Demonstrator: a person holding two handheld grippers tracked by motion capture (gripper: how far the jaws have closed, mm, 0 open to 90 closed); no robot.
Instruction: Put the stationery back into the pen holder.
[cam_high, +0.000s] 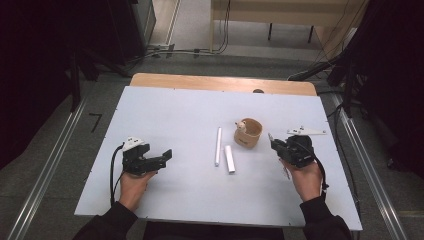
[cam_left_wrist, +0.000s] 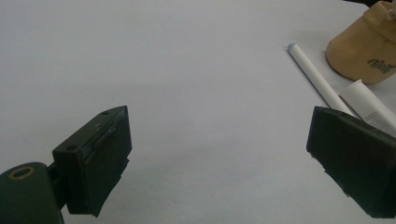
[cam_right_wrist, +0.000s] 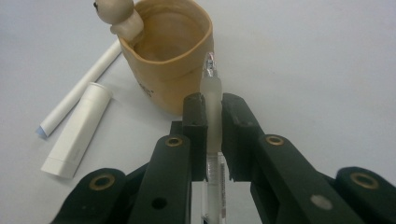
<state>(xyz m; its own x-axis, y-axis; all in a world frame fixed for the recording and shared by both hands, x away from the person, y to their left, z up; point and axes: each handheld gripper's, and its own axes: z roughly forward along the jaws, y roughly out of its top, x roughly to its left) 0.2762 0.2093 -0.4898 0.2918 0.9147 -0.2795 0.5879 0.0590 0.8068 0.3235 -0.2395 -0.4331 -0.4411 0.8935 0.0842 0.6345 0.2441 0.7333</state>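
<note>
My right gripper (cam_right_wrist: 213, 114) is shut on a clear pen (cam_right_wrist: 211, 79) whose frosted tip points toward a tan cup (cam_right_wrist: 168, 51) with a small bear figure (cam_right_wrist: 116, 16) on its rim. In the high view the right gripper (cam_high: 274, 142) sits just right of the cup (cam_high: 248, 133). A thin white stick (cam_high: 218, 146) and a thicker white tube (cam_high: 229, 159) lie on the board left of the cup. My left gripper (cam_high: 165, 156) rests at the left, open, with nothing between its jaws (cam_left_wrist: 219, 154).
A white board (cam_high: 165, 110) covers the wooden table (cam_high: 200, 81). The left gripper view has the stick (cam_left_wrist: 313, 77), the tube (cam_left_wrist: 369, 100) and the cup (cam_left_wrist: 369, 46) at its right. Metal rails (cam_high: 50, 165) run along both sides, cables lie on the floor behind.
</note>
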